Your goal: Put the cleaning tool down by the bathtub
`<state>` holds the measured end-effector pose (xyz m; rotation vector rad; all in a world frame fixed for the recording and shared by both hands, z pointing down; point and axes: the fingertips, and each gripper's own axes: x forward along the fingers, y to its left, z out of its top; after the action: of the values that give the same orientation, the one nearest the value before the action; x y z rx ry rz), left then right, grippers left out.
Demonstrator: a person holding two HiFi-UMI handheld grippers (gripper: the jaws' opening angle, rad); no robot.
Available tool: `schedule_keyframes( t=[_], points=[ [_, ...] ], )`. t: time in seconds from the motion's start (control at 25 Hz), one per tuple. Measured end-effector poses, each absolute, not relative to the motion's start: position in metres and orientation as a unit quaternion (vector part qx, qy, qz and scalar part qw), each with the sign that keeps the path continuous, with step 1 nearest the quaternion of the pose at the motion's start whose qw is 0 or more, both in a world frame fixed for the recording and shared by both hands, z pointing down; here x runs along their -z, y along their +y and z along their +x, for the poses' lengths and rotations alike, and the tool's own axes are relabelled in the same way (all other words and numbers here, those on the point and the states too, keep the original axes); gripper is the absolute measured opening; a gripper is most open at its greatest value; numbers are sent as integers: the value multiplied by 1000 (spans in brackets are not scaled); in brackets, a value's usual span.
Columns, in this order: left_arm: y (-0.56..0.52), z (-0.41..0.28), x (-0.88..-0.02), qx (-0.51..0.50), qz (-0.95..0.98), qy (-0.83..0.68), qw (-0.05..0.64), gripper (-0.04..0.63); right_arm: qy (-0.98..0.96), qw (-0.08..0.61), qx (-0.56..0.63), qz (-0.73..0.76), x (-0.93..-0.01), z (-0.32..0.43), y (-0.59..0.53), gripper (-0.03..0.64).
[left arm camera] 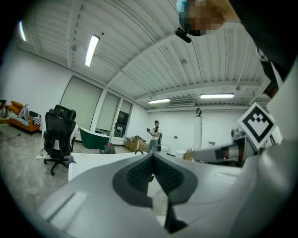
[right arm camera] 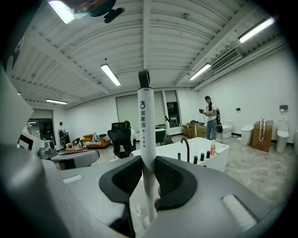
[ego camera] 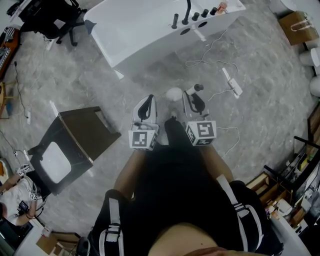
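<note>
In the right gripper view, the cleaning tool's white handle [right arm camera: 145,135] stands upright between the pads of my right gripper [right arm camera: 148,168], which is shut on it. The handle's black tip is at the top. In the head view the tool's round white head [ego camera: 174,93] hangs below and just left of my right gripper [ego camera: 192,96]. My left gripper [ego camera: 146,101] is beside it, shut with nothing in it, pads meeting [left arm camera: 152,159]. The white bathtub [ego camera: 145,30] stands ahead across the grey floor, also visible in both gripper views: bathtub [right arm camera: 212,158], bathtub [left arm camera: 98,162].
A black faucet [ego camera: 188,12] and small dark bottles sit on the tub's rim. A power strip [ego camera: 233,85] with loose cable lies right of my grippers. A dark cabinet [ego camera: 75,142] stands at left, an office chair [ego camera: 52,20] at far left, a paper bag [ego camera: 296,26] at far right.
</note>
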<state>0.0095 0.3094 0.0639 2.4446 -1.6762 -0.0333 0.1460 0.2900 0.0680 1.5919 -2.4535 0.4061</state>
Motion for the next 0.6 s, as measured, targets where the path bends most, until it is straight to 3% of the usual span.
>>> schedule_keyframes(
  t=[0.6],
  points=[
    [235, 38, -94, -5, 807, -583, 100, 9, -828, 109, -147, 529, -107, 176, 198, 89]
  ],
)
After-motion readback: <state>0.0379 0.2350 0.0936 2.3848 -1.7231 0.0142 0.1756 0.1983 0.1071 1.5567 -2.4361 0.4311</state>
